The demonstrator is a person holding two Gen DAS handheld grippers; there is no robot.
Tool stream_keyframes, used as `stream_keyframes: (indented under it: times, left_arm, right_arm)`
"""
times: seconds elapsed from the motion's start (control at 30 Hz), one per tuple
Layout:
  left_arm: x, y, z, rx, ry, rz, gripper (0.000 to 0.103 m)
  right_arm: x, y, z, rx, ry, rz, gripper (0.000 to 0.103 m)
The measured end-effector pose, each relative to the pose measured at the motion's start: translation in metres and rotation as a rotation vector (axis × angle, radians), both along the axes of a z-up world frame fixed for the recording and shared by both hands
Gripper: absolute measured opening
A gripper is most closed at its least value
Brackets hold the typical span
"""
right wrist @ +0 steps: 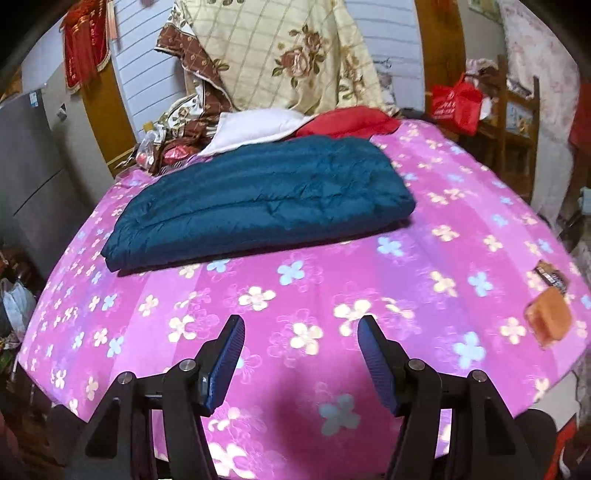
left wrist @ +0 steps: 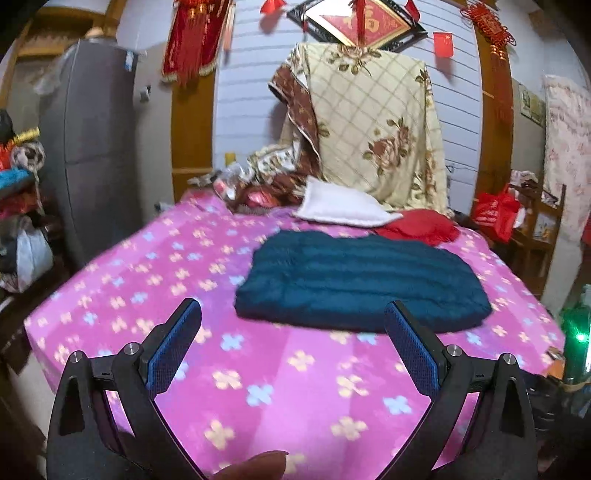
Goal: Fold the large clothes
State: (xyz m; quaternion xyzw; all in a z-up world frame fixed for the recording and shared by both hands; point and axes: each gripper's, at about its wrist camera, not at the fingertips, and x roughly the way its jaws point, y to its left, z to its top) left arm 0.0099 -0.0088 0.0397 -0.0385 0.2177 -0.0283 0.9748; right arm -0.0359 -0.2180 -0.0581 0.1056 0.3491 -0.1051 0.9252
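Jacket: teal quilted jacket [right wrist: 258,195] is seen folded flat, frame centre, on pink blanket [right wrist: 332,295].
Remaining: seemingly nothing.
Fingers: left gripper [left wrist: 293,321] and right gripper [right wrist: 301,336] spread, empty.

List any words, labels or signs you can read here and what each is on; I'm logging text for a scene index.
"福": gold character on the red diamond-shaped framed wall hanging, partly hidden by a tassel.
Red shopping bag: white print, too blurred to read.
Grey refrigerator: small blue sticker, too small to read.
Red fringed banner: gold markings, unreadable.
Folded teal quilted jacket: no text visible.
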Motion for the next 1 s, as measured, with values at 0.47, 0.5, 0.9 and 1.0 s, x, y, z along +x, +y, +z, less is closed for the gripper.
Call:
stream_keyframes:
  times: [0.47, 0.5, 0.9, 1.0]
  left_arm:
    - [-0.021, -0.018, -0.012, -0.015, 0.075, 0.013, 0.100]
    - [-0.020, -0.019, -0.014, -0.016, 0.083, 0.013, 0.100]
    - [-0.012, -0.025, -0.033, 0.046, 0.102, 0.056, 0.100]
    - [-0.018, -0.025, -0.030, 0.050, 0.056, 0.055, 0.100]
  right_arm:
    - [-0.022, 0.003, 0.003, -0.093, -0.009, -0.041, 0.061]
    - [-0.021, 0.004, 0.000, -0.097, -0.004, -0.040, 0.061]
    - [-0.012, 0.015, -0.019, -0.110, 0.057, -0.029, 0.061]
    - [-0.013, 0.015, -0.017, -0.113, 0.049, -0.034, 0.061]
